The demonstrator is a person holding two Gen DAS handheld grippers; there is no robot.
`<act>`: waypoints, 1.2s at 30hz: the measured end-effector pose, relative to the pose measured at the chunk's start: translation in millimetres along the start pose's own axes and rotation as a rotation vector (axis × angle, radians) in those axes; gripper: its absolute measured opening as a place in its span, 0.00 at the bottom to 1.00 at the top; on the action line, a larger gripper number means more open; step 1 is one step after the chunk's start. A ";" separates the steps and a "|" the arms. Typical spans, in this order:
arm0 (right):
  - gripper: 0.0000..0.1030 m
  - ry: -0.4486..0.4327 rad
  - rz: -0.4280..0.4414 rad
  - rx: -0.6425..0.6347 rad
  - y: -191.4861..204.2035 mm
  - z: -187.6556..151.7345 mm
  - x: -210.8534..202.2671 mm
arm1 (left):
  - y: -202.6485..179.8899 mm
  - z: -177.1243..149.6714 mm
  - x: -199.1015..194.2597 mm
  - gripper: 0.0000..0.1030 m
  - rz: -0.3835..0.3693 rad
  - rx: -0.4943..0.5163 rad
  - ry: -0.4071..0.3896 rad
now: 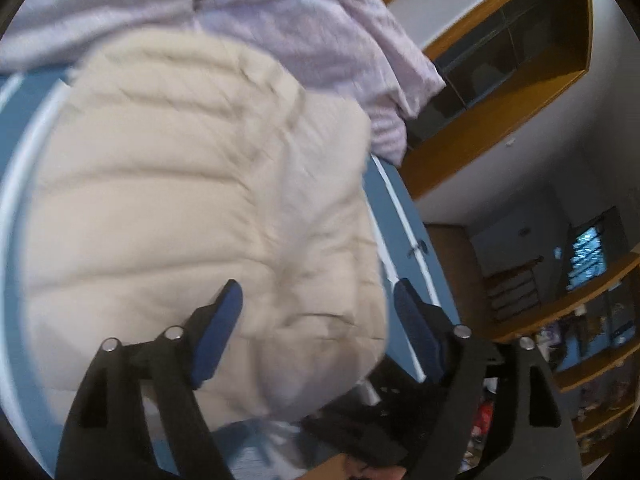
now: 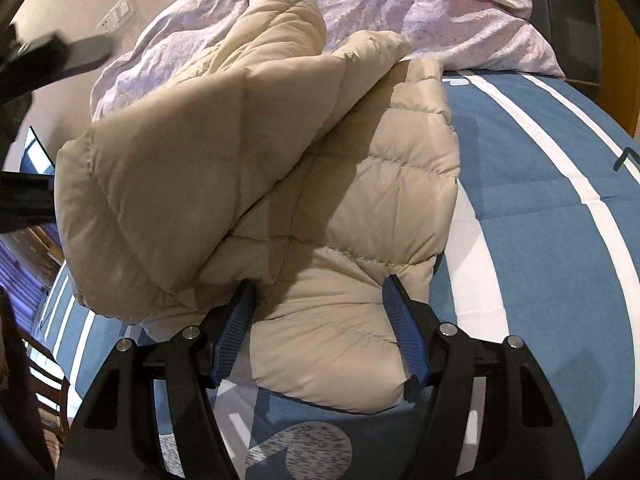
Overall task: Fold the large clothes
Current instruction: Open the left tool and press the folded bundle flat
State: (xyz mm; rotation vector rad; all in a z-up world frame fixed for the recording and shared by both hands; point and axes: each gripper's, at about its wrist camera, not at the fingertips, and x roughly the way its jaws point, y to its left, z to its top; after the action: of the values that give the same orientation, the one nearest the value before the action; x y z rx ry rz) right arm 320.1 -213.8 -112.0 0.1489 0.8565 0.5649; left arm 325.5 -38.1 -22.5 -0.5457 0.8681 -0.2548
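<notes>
A beige quilted puffer jacket (image 1: 180, 180) lies on the bed and fills most of the left wrist view. My left gripper (image 1: 318, 286) hovers above its near edge, open, with nothing pinched between its blue pads. In the right wrist view the jacket (image 2: 380, 200) has one thick flap (image 2: 180, 180) folded over towards the left. My right gripper (image 2: 320, 282) stands open astride the jacket's lower end, the padded fabric lying between its fingers. The left gripper's black body (image 2: 60, 52) shows at the upper left, clear of the flap.
The bed sheet (image 2: 540, 160) is blue with white stripes. A crumpled lilac duvet (image 2: 440, 8) is heaped behind the jacket. Wooden wall shelves (image 1: 500, 120) stand beyond the bed's edge. A dark wooden chair (image 2: 24, 360) is at the left.
</notes>
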 end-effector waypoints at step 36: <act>0.58 -0.080 -0.151 0.092 -35.5 22.4 -42.0 | 54.9 -21.7 30.6 0.87 0.431 0.110 -0.068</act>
State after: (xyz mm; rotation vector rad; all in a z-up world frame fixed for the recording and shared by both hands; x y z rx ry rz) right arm 329.7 -263.7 -81.3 0.1875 0.8084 0.3756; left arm 327.5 -12.8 -84.0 -0.2535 0.8782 0.1080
